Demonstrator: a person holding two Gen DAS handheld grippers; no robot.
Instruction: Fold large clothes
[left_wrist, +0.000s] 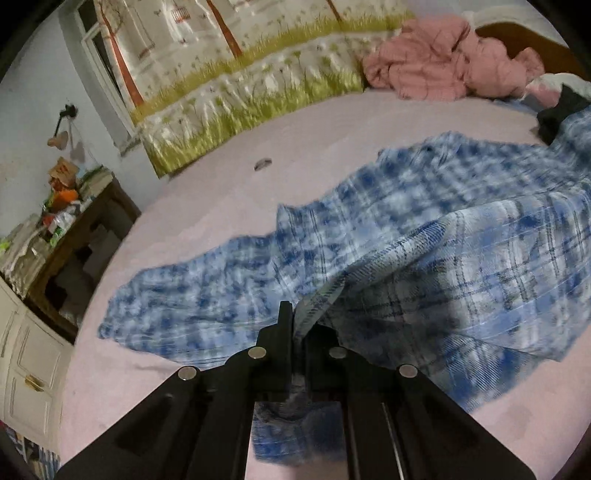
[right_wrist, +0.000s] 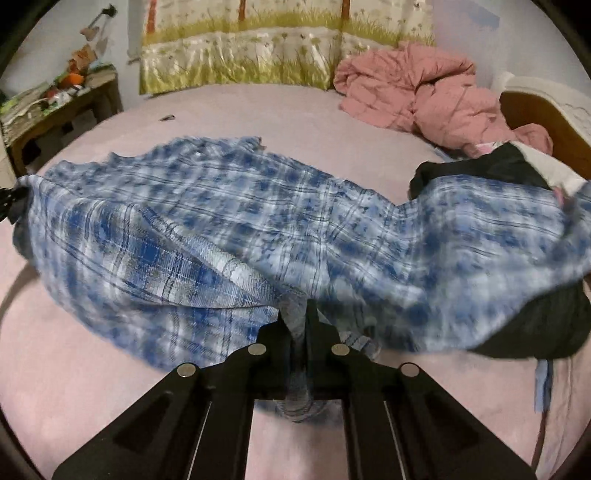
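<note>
Nearest, my left gripper (left_wrist: 295, 325) is clenched on a hem of the shirt (left_wrist: 424, 236), cloth bunched between the jaws and trailing under them. My right gripper (right_wrist: 297, 325) is likewise clamped on another bit of the same edge, fabric pinched and hanging below. The blue plaid shirt sags off both grips and spreads across the pink bed (left_wrist: 229, 184), one sleeve lying out to the left and the far side draped right over a dark garment (right_wrist: 480, 166). Reads as light, soft and floppy with no stiffness, so it'll droop and wrinkle between my holds; blur suggests it's swinging. Best held at edge corners, well apart, to keep the hem taut. Farther back a pink quilt (right_wrist: 417, 92) is heaped at the right. A small dark object (left_wrist: 263, 163) sits on the sheet, can't tell what.
</note>
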